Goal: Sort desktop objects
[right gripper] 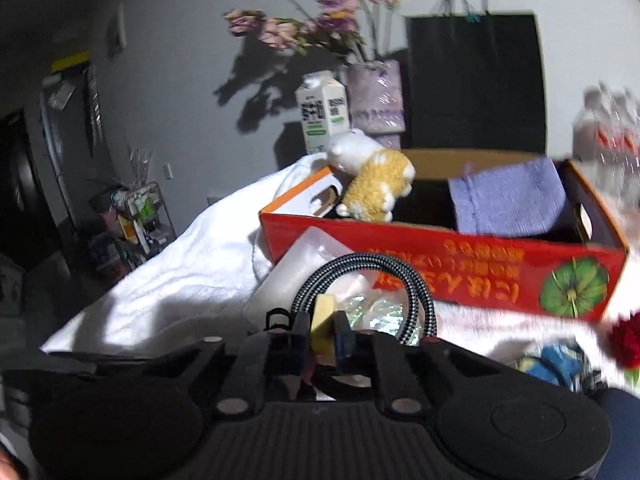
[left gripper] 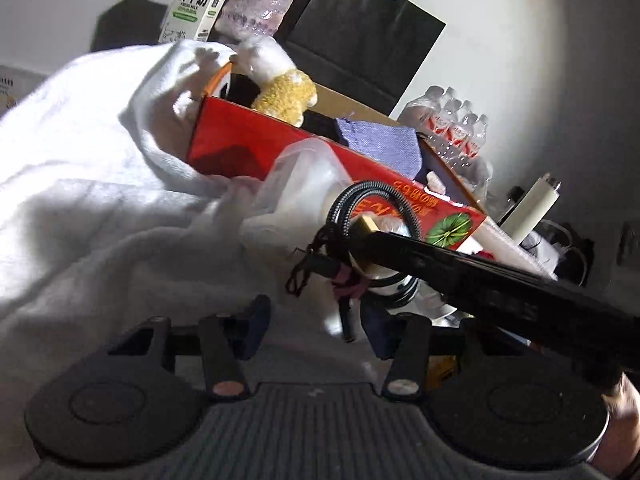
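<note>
1. I am holding the right gripper [right gripper: 323, 330] clamped on a small yellow block [right gripper: 322, 322]; its jaws are nearly together with the block pinched between the pads. A braided cable [right gripper: 362, 268] is looping up just beyond it, and whether the block is part of that cable I cannot tell.
2. I am keeping the left gripper [left gripper: 320, 330] about half apart. A black tasselled thing with a pink band [left gripper: 320, 268] is lying between and just ahead of its fingers, but I am not seeing the pads press on it, so I am judging nothing held there.
3. The right gripper's arm is crossing the left view, carrying the cable coil over the white towel [left gripper: 100, 208] that covers the bench.
4. Just beyond the cable, a clear plastic tray [right gripper: 304, 256] is leaning against the near wall of the red box [right gripper: 440, 264].
5. The box is already taking things in: a plush toy [right gripper: 372, 184] is hanging over its far left corner and a purple cloth [right gripper: 504, 200] is draped at its far right.
6. Still loose near the bench's right edge: a red flower [right gripper: 626, 340], a blue crumpled thing [right gripper: 560, 360], a white cylinder [left gripper: 532, 208].
7. At the far edge a milk carton [right gripper: 322, 112], a vase [right gripper: 376, 96], a black bag [right gripper: 476, 80] and bottled water [left gripper: 452, 128] are standing.
8. I am judging the sort partly done, with several pieces left.
</note>
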A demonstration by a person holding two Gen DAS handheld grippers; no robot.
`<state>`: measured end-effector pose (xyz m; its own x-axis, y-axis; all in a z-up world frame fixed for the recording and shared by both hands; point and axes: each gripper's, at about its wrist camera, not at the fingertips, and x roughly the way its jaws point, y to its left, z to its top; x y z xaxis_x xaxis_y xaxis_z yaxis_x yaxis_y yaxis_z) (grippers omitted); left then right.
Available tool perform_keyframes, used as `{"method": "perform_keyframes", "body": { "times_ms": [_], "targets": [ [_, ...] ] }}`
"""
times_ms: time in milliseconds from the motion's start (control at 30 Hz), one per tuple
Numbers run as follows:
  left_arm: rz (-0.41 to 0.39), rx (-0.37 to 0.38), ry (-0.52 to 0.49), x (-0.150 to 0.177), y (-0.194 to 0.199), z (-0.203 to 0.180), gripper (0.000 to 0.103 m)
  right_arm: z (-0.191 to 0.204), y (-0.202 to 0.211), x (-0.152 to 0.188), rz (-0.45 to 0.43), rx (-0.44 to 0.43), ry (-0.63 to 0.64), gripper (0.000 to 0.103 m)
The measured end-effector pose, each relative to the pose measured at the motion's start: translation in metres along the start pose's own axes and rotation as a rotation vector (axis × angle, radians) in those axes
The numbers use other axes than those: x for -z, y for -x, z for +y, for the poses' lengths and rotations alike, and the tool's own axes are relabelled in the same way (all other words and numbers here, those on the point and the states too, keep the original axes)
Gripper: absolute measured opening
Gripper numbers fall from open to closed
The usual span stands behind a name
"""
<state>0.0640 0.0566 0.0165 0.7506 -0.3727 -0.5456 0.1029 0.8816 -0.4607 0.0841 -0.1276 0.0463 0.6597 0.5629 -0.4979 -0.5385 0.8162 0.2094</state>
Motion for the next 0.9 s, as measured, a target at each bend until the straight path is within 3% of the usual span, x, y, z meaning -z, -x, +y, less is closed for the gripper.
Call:
{"method": "perform_keyframes", "body": {
  "times_ms": [200,300,400,433,633,900],
  "targets": [
    [0.017,0.061,0.112,-0.009,-0.015,-0.002,0.051,-0.014,0.056,0.003,-0.125,0.024,-0.073,0.01],
    [0.081,0.073,0.223,-0.01,-0.029,0.004,0.051,-0.023,0.076,0.011,-0.15,0.062,-0.106,0.01],
    [0.093,0.117,0.295,-0.011,-0.032,0.007,0.032,-0.027,0.086,0.027,-0.14,0.097,-0.105,0.01],
    [0.093,0.117,0.308,-0.011,-0.031,0.006,0.031,-0.028,0.087,0.032,-0.131,0.104,-0.105,0.01],
    [-0.031,0.092,0.142,-0.007,0.001,-0.024,0.015,-0.03,0.096,0.054,-0.116,0.133,-0.11,0.01],
    [-0.158,0.049,-0.085,0.026,0.067,-0.061,0.009,-0.021,0.125,0.063,-0.163,0.185,-0.065,0.01]
  ]
}}
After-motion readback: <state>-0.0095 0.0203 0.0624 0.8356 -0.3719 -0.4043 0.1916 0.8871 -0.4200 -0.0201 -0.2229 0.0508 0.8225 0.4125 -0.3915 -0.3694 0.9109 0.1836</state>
